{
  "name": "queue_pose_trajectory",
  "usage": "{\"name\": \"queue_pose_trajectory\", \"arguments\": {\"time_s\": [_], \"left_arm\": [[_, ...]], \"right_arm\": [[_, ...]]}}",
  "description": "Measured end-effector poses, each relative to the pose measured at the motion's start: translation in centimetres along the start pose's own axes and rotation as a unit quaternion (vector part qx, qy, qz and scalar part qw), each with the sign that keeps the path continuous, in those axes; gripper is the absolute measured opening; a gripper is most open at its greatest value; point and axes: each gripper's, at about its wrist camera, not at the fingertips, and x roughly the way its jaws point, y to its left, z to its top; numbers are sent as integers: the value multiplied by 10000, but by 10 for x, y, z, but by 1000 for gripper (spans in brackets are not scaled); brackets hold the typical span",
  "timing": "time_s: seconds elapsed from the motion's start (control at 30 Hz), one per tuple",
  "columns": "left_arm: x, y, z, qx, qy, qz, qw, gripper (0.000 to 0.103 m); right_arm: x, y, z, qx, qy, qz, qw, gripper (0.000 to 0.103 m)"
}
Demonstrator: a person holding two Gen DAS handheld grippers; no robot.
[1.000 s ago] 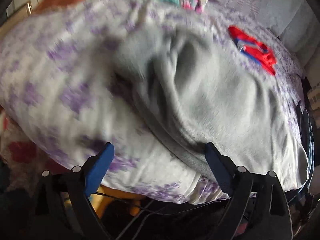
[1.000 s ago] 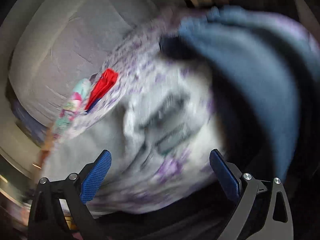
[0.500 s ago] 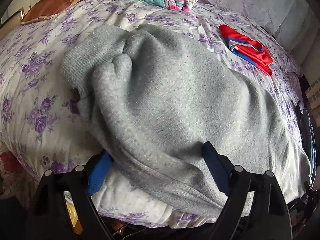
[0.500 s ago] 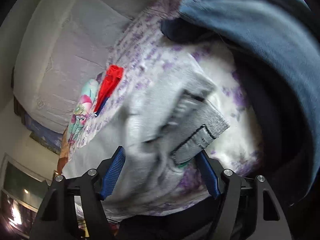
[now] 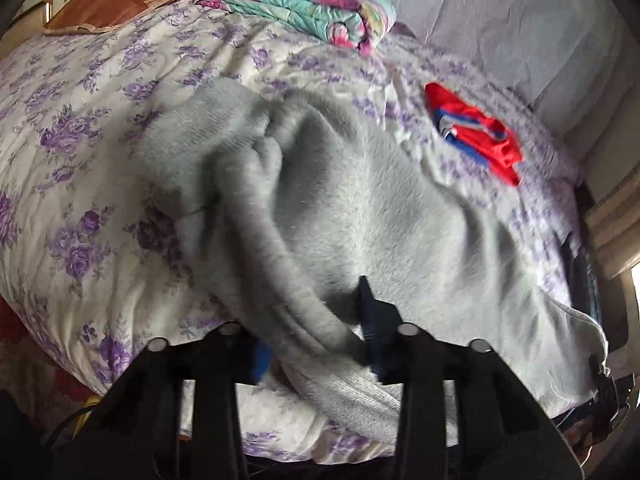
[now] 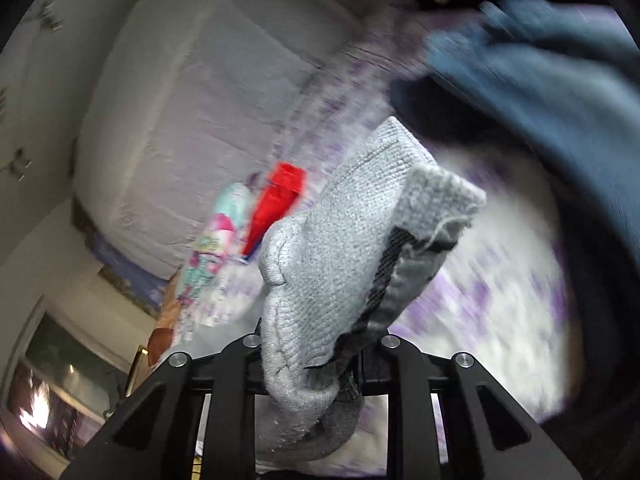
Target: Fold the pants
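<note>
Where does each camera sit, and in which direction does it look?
Left wrist: sits on the left gripper, looks across the bed over the grey pants; its two black fingers, shut on the pants' edge, show.
Right wrist: sits on the right gripper, looks toward the headboard; its fingers, shut on the pants' ribbed end, show.
Shared: pants, bed, red cloth, folded blanket.

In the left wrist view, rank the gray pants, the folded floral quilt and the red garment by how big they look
1. gray pants, largest, though nearest the camera
2. folded floral quilt
3. red garment, smallest; quilt and garment are closer in apparent size
</note>
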Motion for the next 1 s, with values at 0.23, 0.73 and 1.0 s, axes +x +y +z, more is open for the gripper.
{"name": "queue_pose_trajectory", "arguments": {"time_s": [0.23,0.73,1.0], "left_arm": [[-14,-11,15,-33,-273,-109,9996,27],[-27,-7,63,-435,-842,398,9947,29],[6,15,27,-444,-344,765,9955,54]], "right_arm": [[23,54,59,-481,21,363,9982,23],[115,44,116,-695,326,396,9963,24],[105,-27,73,-334,302,-523,9976,90]]}}
